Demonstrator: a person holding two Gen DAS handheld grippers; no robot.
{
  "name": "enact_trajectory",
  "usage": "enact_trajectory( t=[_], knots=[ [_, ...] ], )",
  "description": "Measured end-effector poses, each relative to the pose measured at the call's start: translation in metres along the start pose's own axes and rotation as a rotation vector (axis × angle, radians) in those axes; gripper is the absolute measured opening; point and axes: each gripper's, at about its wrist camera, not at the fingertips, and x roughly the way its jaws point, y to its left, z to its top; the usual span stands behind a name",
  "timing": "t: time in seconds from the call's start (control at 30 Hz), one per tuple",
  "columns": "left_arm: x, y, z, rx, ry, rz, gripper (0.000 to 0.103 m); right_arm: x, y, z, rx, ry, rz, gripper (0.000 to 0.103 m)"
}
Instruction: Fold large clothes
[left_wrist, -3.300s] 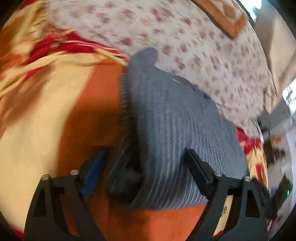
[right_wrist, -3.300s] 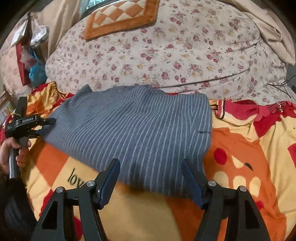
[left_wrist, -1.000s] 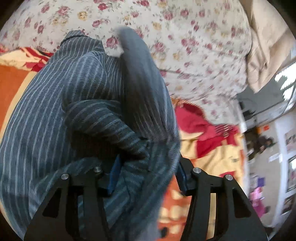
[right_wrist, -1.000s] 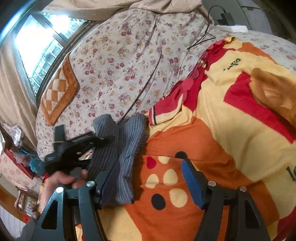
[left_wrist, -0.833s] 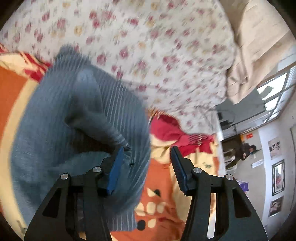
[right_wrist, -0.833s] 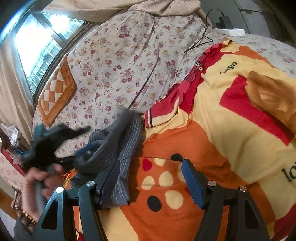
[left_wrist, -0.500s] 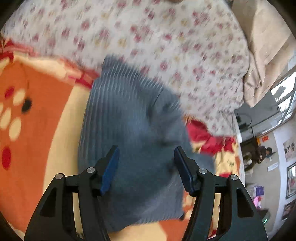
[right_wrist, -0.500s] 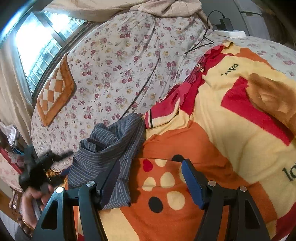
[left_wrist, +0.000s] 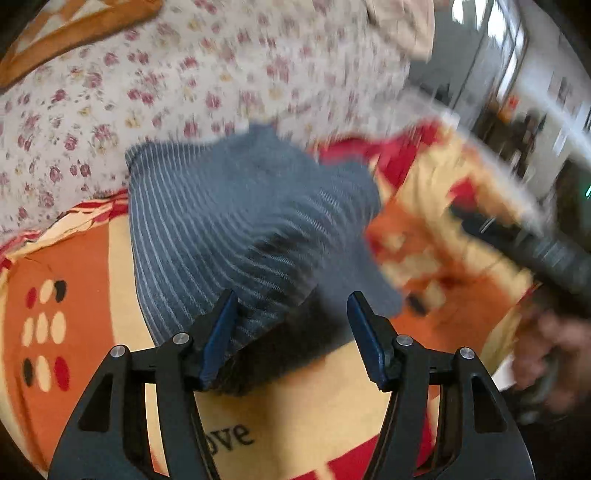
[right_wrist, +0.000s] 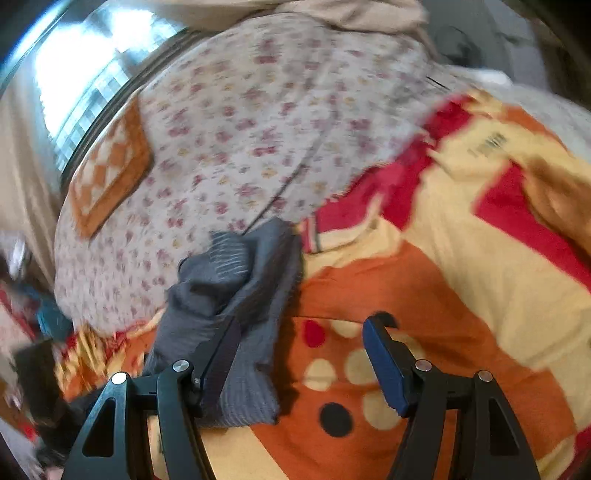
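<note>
On the bed's orange blanket (left_wrist: 85, 266) the striped grey garment (left_wrist: 236, 221) sits bunched, both tools, left tool (left_wrist: 291, 336) and right tool (right_wrist: 301, 356), wide and empty, so a careless regrip could undo its loose folds.

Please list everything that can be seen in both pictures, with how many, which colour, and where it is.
striped garment: one, grey-blue with pale stripes, folded into a bundle on the blanket.
blanket: one, orange, yellow and red, with dots, spread under the garment.
floral cover: one, white with pink flowers, behind the garment.
checked cushion: one, orange and white, upon the floral cover.
window: one, bright, upper left in the right wrist view.
left claw: one, black with blue pads, open, above the garment's near edge.
right claw: one, same colours, open, nothing held.
hand: one, blurred, holding the other tool's handle.
</note>
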Motion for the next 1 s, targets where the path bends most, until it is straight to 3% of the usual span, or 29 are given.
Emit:
enact_trajectory(
  t=[0.1,0.17,0.27,0.33,0.4,0.47,0.6,0.73,0.87,0.9,1.0],
  knots=[
    [-0.016,0.031,0.019,-0.167,-0.127,-0.047,0.06,0.0,0.029,0.004,-0.162,-0.064,0.009,0.067],
    [-0.013,0.062,0.026,-0.323,-0.167,-0.019,0.06,0.001,0.049,0.008,-0.259,-0.113,0.021,0.064],
    [0.005,0.096,0.017,-0.447,-0.13,0.014,0.058,0.019,0.077,0.02,-0.337,-0.122,0.114,0.05],
    [0.016,0.108,0.006,-0.48,-0.097,0.057,0.047,0.039,0.1,0.027,-0.398,-0.105,0.132,0.04],
    [0.025,0.114,-0.001,-0.522,-0.058,0.035,0.046,0.06,0.117,0.032,-0.427,-0.067,0.144,0.038],
    [0.021,0.111,-0.001,-0.491,-0.064,0.049,0.046,0.079,0.126,0.032,-0.453,-0.003,0.11,0.035],
    [0.015,0.094,0.003,-0.381,-0.073,0.101,0.046,0.104,0.113,0.006,-0.509,0.219,-0.042,0.035],
    [0.003,0.078,0.004,-0.31,-0.136,0.146,0.046,0.097,0.088,-0.017,-0.5,0.31,-0.04,0.035],
    [-0.016,0.051,0.007,-0.196,-0.258,0.009,0.046,0.097,0.061,-0.037,-0.432,0.366,0.029,0.039],
    [-0.014,0.045,0.007,-0.167,-0.261,-0.033,0.046,0.096,0.058,-0.039,-0.425,0.362,0.042,0.039],
    [0.003,0.043,0.001,-0.152,-0.198,-0.045,0.046,0.092,0.048,-0.039,-0.389,0.352,0.083,0.04]
  ],
)
